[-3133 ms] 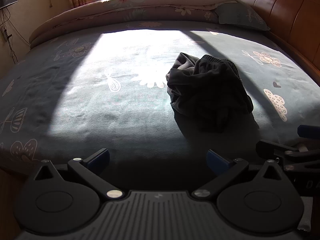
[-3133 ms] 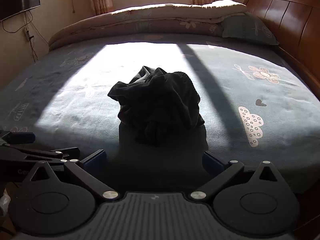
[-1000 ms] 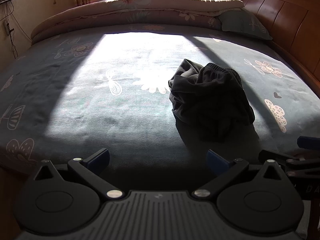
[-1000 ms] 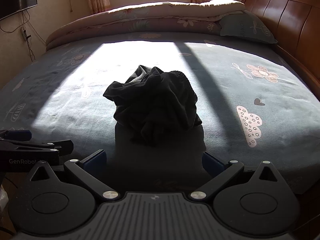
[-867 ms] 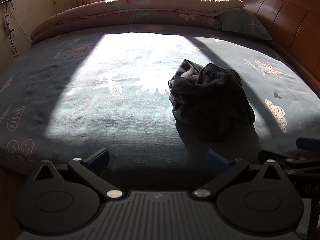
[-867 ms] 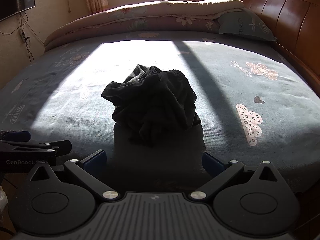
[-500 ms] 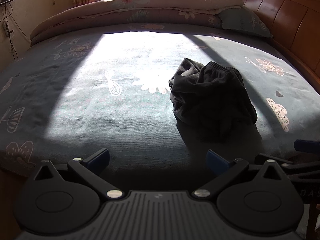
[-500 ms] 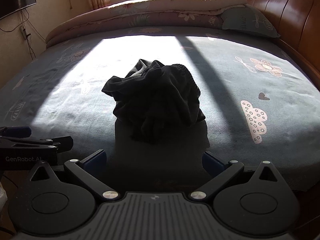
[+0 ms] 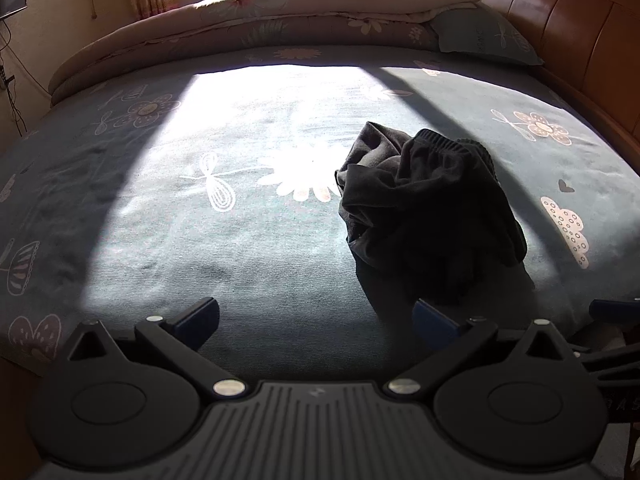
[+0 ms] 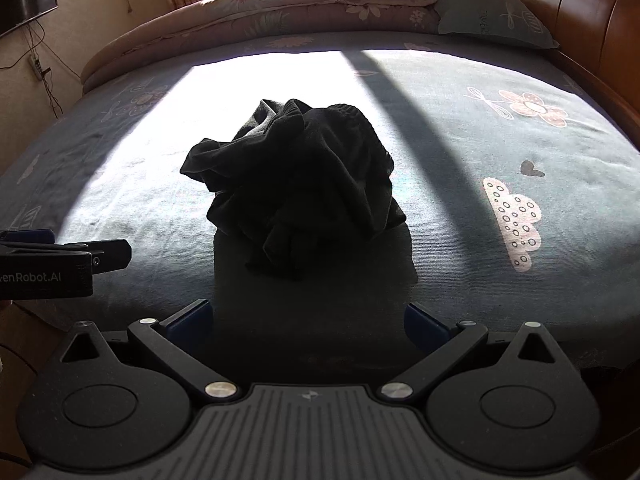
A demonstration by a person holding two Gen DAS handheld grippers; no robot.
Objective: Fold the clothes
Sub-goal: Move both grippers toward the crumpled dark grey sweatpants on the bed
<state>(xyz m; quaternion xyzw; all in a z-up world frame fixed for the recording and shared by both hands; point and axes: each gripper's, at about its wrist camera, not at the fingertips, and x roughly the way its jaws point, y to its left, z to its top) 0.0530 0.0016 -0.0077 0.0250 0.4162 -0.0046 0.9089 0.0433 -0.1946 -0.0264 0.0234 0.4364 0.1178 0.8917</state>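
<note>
I have both grippers held just off the near edge of the bed (image 9: pixel 168 240), over its blue-grey flowered sheet. My left gripper (image 9: pixel 316 318) has its jaws spread wide with nothing between them, the blue-padded fingertips (image 9: pixel 200 314) hanging above the sheet close to the near edge. My right gripper (image 10: pixel 307 322) is the same: jaws wide apart, empty, its tips in the shadow that falls across the near part of the bed.

The dark garment (image 10: pixel 292 184) lies crumpled in a heap on the sheet, roughly midway between the left and right edges and nearer the front edge than the far one. From the right wrist view it sits straight ahead of my right gripper, well apart from the fingertips. From the left wrist view the same heap (image 9: pixel 428 208) is ahead and to the right, with a ribbed band showing at its top. Neither gripper touches it.

A bright patch of sunlight covers the middle of the sheet behind the heap. A rolled quilt (image 9: pixel 280 12) runs along the far edge, a pillow (image 10: pixel 492 16) sits at the far right corner, and the wooden headboard (image 9: pixel 580 36) lines the right edge
</note>
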